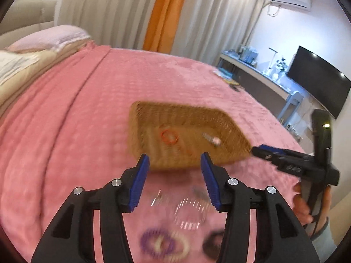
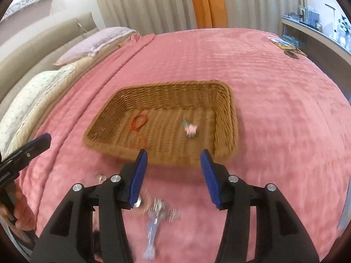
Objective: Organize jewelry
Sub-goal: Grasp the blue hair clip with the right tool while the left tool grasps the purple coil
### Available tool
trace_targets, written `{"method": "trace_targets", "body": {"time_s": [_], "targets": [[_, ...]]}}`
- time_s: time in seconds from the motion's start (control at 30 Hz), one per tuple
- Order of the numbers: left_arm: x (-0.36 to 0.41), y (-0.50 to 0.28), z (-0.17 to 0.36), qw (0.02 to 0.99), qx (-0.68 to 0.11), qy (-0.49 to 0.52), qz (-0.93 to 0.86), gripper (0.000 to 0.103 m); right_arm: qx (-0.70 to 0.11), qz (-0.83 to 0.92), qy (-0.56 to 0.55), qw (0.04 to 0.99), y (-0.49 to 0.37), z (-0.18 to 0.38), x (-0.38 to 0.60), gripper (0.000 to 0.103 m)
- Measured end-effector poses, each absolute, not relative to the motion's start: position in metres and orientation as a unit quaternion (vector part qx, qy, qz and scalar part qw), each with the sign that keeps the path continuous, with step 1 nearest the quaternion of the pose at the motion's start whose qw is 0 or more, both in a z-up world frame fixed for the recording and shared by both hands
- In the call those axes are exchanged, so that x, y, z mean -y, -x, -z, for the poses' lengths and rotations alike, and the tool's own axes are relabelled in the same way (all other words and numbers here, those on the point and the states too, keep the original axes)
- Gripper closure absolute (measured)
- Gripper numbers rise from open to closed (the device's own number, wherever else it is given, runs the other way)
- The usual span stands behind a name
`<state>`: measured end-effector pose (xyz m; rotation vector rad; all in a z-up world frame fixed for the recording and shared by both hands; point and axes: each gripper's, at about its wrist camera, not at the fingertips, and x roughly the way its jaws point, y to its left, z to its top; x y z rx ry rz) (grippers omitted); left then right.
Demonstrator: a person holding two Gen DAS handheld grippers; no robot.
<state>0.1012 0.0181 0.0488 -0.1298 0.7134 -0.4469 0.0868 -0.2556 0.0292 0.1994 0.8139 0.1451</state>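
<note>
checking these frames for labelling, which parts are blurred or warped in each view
Left wrist view: motion blur smears the wicker basket and the beaded bracelets below the left gripper; fisheye curves the room's edges; glare spots on the TV. Right wrist view: the basket rim and the silvery jewelry under the right gripper are streaked, and the bed bulges.

Pink bed (image 2: 274,114) bearing wicker basket (image 2: 228,118), blurred loose jewelry (image 2: 158,214), pillows (image 2: 94,41).

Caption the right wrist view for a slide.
Open right gripper above silver jewelry on pink bedspread, wicker basket ahead.
</note>
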Motion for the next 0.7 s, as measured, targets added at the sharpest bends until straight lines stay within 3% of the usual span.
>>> {"method": "trace_targets", "body": {"time_s": [0.23,0.33,0.43,0.53,0.7], "targets": [[-0.058,-0.069,0.004,0.892,-0.4,0.094,0.187,0.055,-0.416,-0.076,-0.097,0.901,-0.024,0.008,0.232,0.056],[-0.063,-0.073,0.025,0.882,-0.419,0.11,0.188,0.057,-0.434,-0.077,-0.1,0.892,-0.021,0.027,0.222,0.067],[-0.065,-0.077,0.044,0.868,-0.442,0.119,0.192,0.058,-0.438,-0.07,-0.101,0.89,-0.025,0.04,0.215,0.068],[-0.064,-0.079,0.054,0.864,-0.451,0.118,0.192,0.069,-0.444,-0.065,-0.098,0.888,-0.028,0.05,0.209,0.068],[-0.048,-0.079,0.067,0.861,-0.469,0.082,0.179,0.07,-0.451,-0.055,-0.085,0.887,-0.033,0.059,0.205,0.068]]}}
